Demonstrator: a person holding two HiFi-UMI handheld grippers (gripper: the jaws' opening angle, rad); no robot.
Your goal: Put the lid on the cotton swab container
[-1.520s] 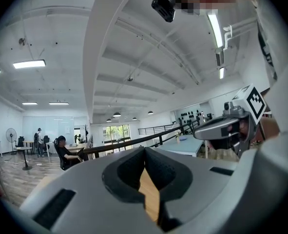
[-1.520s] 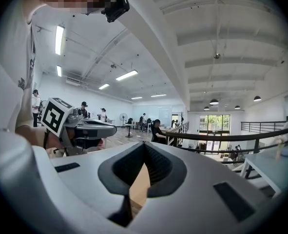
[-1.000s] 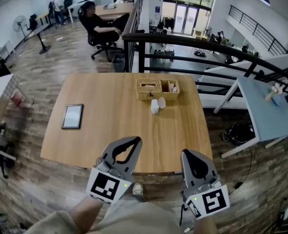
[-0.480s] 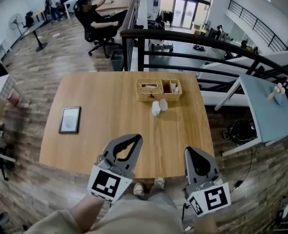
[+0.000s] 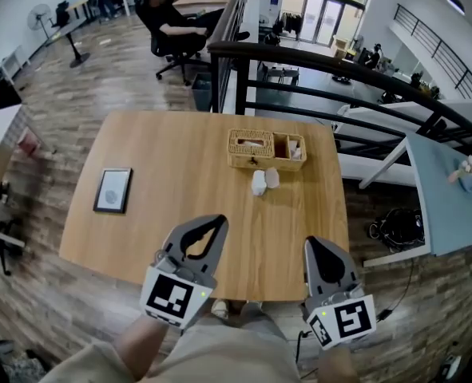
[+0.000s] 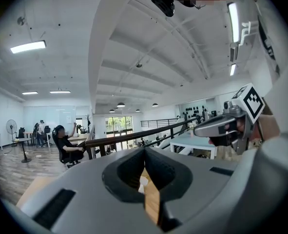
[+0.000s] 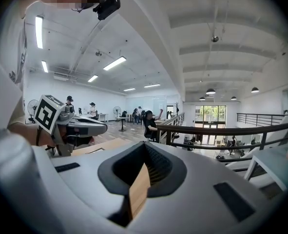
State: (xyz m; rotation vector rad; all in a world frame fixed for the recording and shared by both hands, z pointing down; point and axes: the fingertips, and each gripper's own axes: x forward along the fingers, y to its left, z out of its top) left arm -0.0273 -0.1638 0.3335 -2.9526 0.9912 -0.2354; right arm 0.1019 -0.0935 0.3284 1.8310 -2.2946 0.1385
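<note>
A small white cotton swab container (image 5: 257,183) stands on the wooden table (image 5: 164,214), just in front of a wicker basket (image 5: 259,148). Its pale lid (image 5: 272,178) rests beside it on the right, touching or nearly so. Both grippers are held over the table's near edge, well short of the container. My left gripper (image 5: 218,221) is shut with nothing in it, and so is my right gripper (image 5: 311,243). In the left gripper view the jaws (image 6: 144,150) meet, and a white bit of the container (image 6: 143,184) shows through the gap below. The right gripper view shows shut jaws (image 7: 144,146).
A dark tablet (image 5: 113,190) lies flat at the table's left side. A black railing (image 5: 315,62) runs behind the table, with a drop to a lower floor beyond. A person sits in a chair far back left. A pale blue table (image 5: 451,198) stands at the right.
The head view has shifted a little, so the table sits slightly lower and nearer in frame. Both grippers stay shut at the near edge, about where they were.
</note>
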